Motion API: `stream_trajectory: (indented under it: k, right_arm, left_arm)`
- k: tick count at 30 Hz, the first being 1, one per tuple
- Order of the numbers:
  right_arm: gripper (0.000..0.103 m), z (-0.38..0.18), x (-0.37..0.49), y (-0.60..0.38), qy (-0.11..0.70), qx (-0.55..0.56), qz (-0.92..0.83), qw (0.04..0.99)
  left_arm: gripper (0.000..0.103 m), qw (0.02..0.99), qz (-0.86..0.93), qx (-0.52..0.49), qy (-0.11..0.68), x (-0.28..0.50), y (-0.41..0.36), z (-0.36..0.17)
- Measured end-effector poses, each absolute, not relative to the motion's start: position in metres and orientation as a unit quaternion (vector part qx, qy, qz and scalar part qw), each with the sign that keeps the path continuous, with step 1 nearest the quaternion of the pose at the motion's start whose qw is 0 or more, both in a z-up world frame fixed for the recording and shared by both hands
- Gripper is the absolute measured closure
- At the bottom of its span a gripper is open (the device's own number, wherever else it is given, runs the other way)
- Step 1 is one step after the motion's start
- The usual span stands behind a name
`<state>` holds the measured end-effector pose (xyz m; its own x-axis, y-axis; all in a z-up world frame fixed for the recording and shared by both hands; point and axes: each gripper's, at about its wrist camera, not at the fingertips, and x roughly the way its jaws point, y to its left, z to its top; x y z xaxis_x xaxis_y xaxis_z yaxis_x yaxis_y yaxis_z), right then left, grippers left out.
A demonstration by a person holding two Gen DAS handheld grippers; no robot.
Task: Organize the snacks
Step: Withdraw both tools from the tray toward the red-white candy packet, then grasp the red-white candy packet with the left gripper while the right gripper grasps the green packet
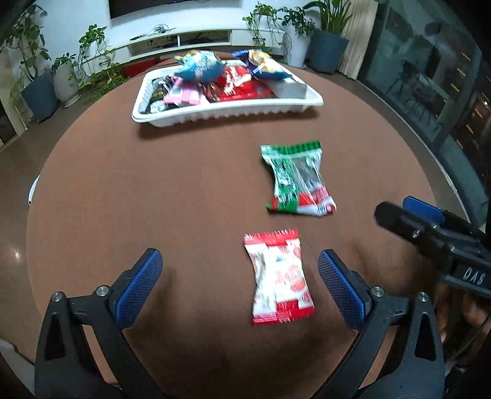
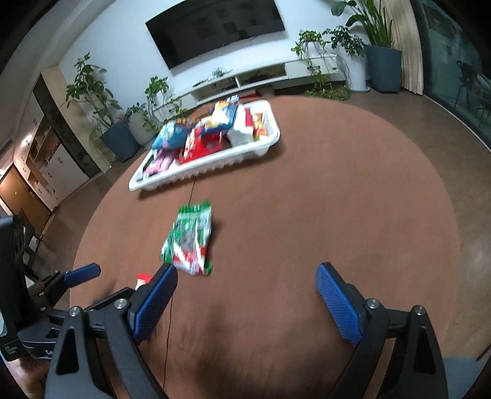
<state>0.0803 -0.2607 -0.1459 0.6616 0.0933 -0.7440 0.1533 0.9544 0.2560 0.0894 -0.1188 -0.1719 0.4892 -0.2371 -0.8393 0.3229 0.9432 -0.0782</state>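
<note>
A red and white snack packet (image 1: 280,277) lies flat on the brown round table (image 1: 184,190), between the tips of my open left gripper (image 1: 239,270), nearer its right finger. A green, red and clear packet (image 1: 296,178) lies a little farther on; in the right wrist view the green packet (image 2: 188,241) sits just ahead of my open, empty right gripper (image 2: 247,282), by its left finger. A white tray (image 1: 227,115) holding several snack bags stands at the far side of the table and shows in the right wrist view too (image 2: 211,167). My right gripper (image 1: 429,227) shows at the right of the left wrist view.
Only a corner of the red and white packet (image 2: 143,279) shows behind the right gripper's left finger. Beyond the table edge are potted plants (image 1: 40,86), a white TV bench (image 1: 184,40) and a wall TV (image 2: 214,27). A glass wall (image 1: 429,76) runs along the right.
</note>
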Motion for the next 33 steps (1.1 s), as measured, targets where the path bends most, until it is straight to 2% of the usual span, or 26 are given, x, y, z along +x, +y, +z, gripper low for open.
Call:
stream_trajectory:
  k: [5,7,10,18,20,23,25,33]
  right_arm:
    - [0.011,-0.144,0.069,-0.253,0.402,0.134,-0.016,0.905]
    - [0.011,-0.141,0.067,-0.253,0.397,0.130,-0.018,0.908]
    - [0.012,-0.138,0.064,-0.253,0.394,0.127,-0.021,0.910]
    - [0.015,-0.138,0.062,-0.251,0.395,0.124,-0.018,0.910]
    - [0.016,-0.138,0.060,-0.250,0.396,0.120,-0.014,0.910]
    - [0.017,-0.137,0.059,-0.248,0.397,0.118,-0.011,0.910]
    - [0.017,-0.137,0.059,-0.247,0.397,0.117,-0.010,0.910]
    - [0.018,-0.135,0.069,-0.242,0.403,0.119,0.001,0.907]
  left_arm:
    - [0.003,0.859,-0.164,0.053,0.482,0.090,-0.123,-0.172]
    - [0.020,0.856,-0.167,0.061,0.485,0.090,-0.126,-0.175]
    - [0.033,0.850,-0.169,0.072,0.494,0.092,-0.130,-0.180]
    - [0.034,0.847,-0.171,0.083,0.497,0.095,-0.133,-0.186]
    - [0.039,0.846,-0.178,0.085,0.495,0.095,-0.133,-0.186]
    - [0.053,0.845,-0.191,0.092,0.492,0.092,-0.136,-0.184]
    - [0.070,0.843,-0.196,0.100,0.490,0.091,-0.138,-0.183]
    - [0.071,0.838,-0.222,0.083,0.492,0.089,-0.131,-0.181]
